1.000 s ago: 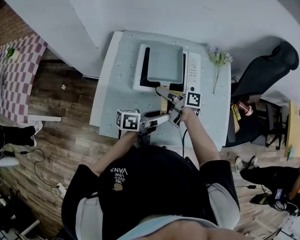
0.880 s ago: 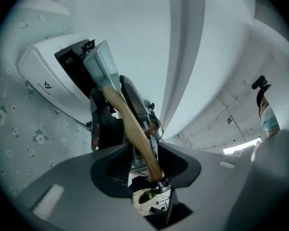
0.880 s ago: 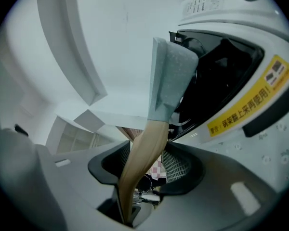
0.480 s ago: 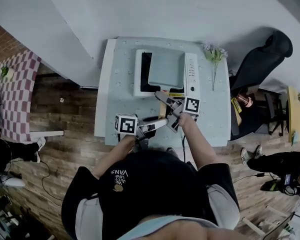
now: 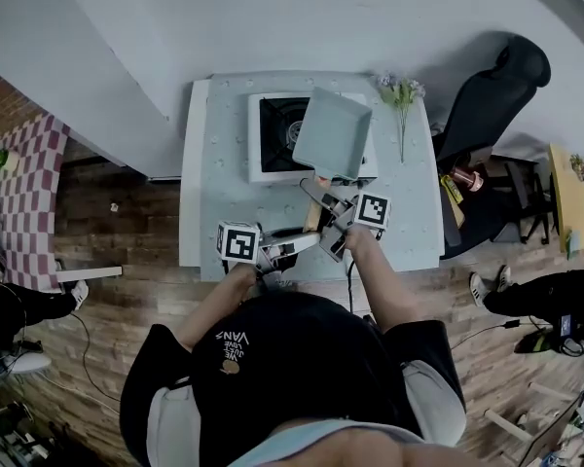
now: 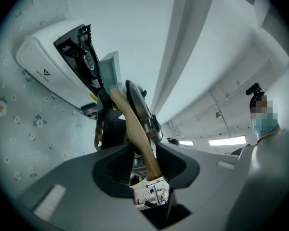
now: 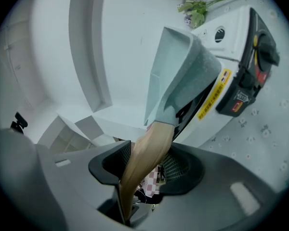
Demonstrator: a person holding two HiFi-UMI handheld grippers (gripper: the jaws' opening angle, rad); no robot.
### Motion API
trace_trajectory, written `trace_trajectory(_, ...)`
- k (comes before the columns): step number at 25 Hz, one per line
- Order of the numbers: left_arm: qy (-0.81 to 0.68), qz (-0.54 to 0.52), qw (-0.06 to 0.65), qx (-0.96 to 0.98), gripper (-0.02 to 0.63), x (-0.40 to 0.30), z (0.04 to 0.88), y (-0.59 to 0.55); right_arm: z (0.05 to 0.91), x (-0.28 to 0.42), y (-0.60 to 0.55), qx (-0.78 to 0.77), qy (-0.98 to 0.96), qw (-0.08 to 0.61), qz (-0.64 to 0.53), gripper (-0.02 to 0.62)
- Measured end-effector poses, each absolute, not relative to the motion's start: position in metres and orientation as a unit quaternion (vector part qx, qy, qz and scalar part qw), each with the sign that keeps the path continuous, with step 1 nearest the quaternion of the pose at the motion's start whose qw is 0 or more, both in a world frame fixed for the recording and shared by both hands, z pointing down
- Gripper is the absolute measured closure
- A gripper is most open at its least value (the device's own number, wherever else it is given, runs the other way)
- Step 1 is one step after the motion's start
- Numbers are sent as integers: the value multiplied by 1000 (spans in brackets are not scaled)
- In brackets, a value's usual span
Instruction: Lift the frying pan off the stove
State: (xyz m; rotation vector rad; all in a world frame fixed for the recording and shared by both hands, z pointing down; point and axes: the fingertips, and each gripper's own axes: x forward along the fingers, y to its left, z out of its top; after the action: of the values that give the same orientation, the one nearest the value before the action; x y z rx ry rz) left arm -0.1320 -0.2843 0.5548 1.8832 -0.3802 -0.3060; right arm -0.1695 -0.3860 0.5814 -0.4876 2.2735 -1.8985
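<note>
Frying pan (image 5: 333,132) hangs tilted above the stove (image 5: 269,136), apparently clear of the exposed burner, with the desk (image 5: 214,224) below. Its wooden handle (image 7: 145,155) runs from the pan back toward the person. Right gripper (image 7: 147,170) sits nearer the pan, fingers closing with the handle between them. Left gripper (image 6: 144,160) holds the handle's tail end, fingers narrow. The pan's weight likely lies forward of both grips.
</note>
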Motion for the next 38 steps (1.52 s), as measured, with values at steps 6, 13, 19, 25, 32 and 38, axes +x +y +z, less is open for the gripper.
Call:
trace_trajectory(6,-152,-127,554,809,476,-103,550,-259,572,-135,-363,-179,768,69,-612,399)
trace_trajectory(13,-141,-131,553,810,474,-56,543,-224,565,-85,-327,-190,764,75,-612,399)
trace_trajectory(19,-135,-125,553,812,474,-13,541,-185,565,-40,-289,-201,762,76,-611,397)
trace_trajectory(25,-130,-127,554,812,474,21,542,-150,568,-4,-253,-210,760,75,-610,397)
trace_trajectory(32,-131,-124,560,808,474,49,550,-111,569,25,-215,-208,756,77,-616,397)
trace_trajectory(38,-117,-124,547,819,474,53,552,-87,573,34,-191,-223,753,84,-614,397)
